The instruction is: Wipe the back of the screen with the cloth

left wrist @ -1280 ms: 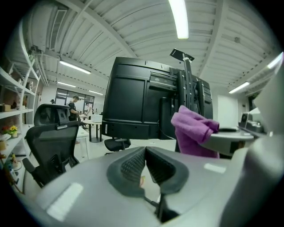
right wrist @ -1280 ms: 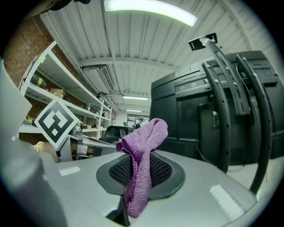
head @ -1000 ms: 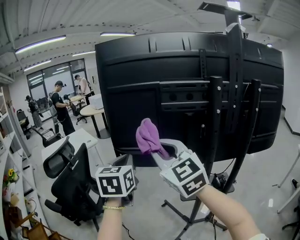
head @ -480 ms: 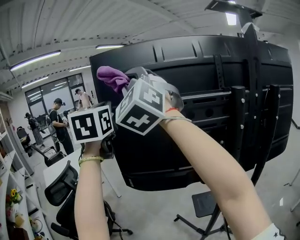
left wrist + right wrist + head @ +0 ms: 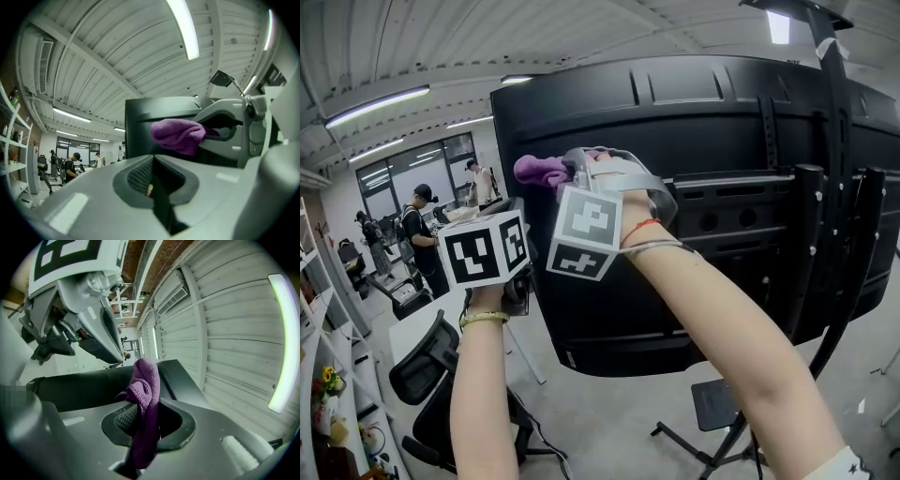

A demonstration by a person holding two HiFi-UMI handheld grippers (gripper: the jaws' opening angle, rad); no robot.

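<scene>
The screen's black back (image 5: 712,141) fills the head view. My right gripper (image 5: 568,170) is shut on the purple cloth (image 5: 538,169), which it holds high by the screen's upper left corner. I cannot tell whether the cloth touches the panel. In the right gripper view the cloth (image 5: 144,397) hangs from between the jaws, with the screen's edge (image 5: 89,387) beyond. The left gripper (image 5: 152,174) is shut on nothing, just left of and below the right one. Only its marker cube (image 5: 483,249) shows in the head view. From the left gripper view, the cloth (image 5: 178,133) sits in front of the screen (image 5: 138,129).
The screen's black stand poles (image 5: 802,253) run down at the right. A black office chair (image 5: 420,367) and a white table (image 5: 417,319) are below left. People (image 5: 422,230) stand at the far left by windows. Ceiling lights (image 5: 375,105) hang overhead.
The right gripper has gone with the cloth from low in front of the screen up to its upper left corner, then slightly down and right. The left gripper rose alongside it.
</scene>
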